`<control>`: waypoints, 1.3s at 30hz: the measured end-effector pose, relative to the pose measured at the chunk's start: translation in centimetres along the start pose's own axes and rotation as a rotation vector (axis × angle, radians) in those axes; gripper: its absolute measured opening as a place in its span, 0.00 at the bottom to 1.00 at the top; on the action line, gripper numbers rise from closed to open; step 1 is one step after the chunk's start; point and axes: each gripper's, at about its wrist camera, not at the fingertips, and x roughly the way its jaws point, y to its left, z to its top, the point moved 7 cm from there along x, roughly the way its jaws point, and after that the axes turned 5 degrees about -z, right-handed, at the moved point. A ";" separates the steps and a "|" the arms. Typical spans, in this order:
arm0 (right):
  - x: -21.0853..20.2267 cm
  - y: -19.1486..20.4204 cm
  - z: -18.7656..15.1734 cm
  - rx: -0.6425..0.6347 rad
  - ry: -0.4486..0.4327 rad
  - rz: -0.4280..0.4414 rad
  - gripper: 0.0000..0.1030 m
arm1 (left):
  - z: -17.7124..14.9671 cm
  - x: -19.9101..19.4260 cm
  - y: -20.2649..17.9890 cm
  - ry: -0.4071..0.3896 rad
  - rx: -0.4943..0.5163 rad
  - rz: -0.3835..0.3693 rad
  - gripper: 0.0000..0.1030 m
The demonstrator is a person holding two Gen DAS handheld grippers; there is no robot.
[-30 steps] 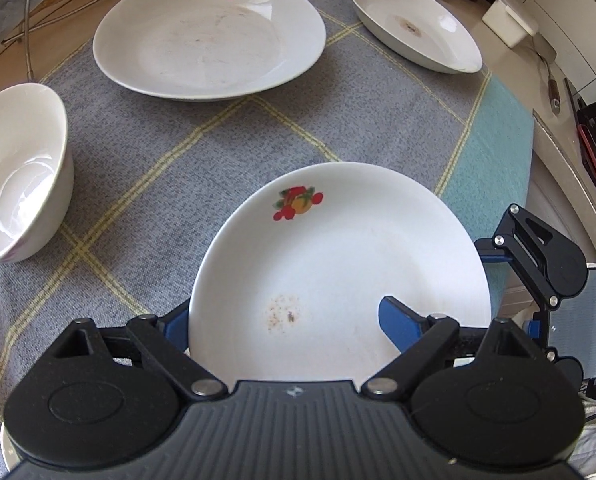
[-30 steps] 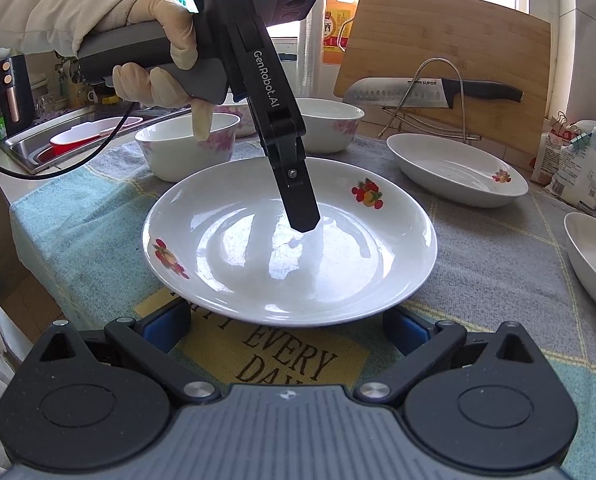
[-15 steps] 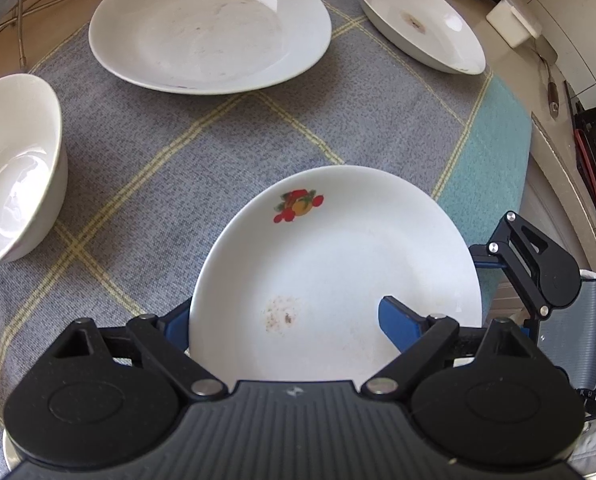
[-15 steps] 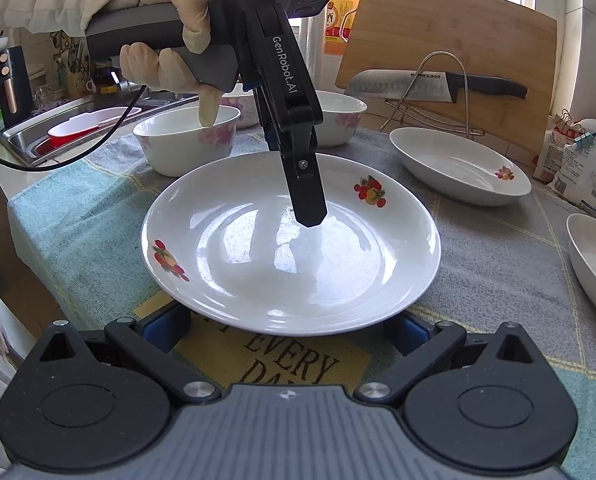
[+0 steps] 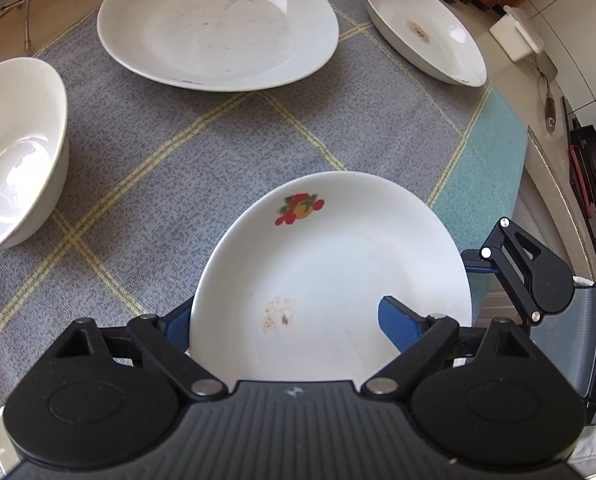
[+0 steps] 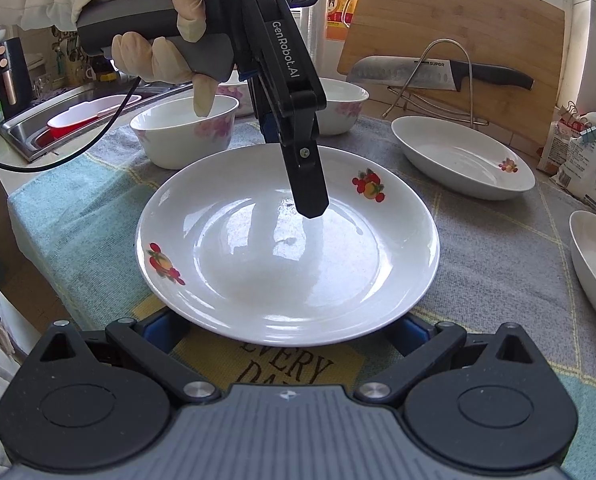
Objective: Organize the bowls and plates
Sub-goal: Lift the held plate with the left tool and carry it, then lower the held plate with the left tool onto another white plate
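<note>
A white plate with fruit prints [image 5: 337,264] [image 6: 290,248] is held off the cloth. My left gripper [image 5: 286,320] is shut on its rim, one blue finger under it and one over it. In the right wrist view the left gripper's finger [image 6: 307,184] reaches down into the plate. My right gripper [image 6: 286,330] is open with its blue fingers spread below the plate's near edge. It also shows in the left wrist view [image 5: 525,264] past the plate's right edge.
A large plate [image 5: 218,24], a deep plate [image 5: 421,28] and a white bowl [image 5: 14,152] stand on the grey checked cloth [image 5: 178,140]. Two bowls [image 6: 186,136], a knife on a wire rack [image 6: 441,74], a cutting board and a sink [image 6: 58,120] lie behind.
The held plate and my left gripper have risen and moved slightly toward the far plates. The right gripper stays under the plate's edge.
</note>
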 end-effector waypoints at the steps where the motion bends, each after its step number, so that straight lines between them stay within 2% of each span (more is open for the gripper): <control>1: 0.0 0.0 0.0 0.001 0.002 0.002 1.00 | 0.0 0.0 0.0 -0.002 -0.001 -0.001 0.89; 17: -0.4 -0.4 0.0 -0.007 0.013 0.035 1.00 | 0.3 -1.0 -0.1 -0.024 -0.022 0.002 0.89; 39: -2.0 -6.6 1.0 -0.082 -0.004 0.114 1.00 | 3.5 -2.5 -2.2 -0.097 -0.102 0.037 0.89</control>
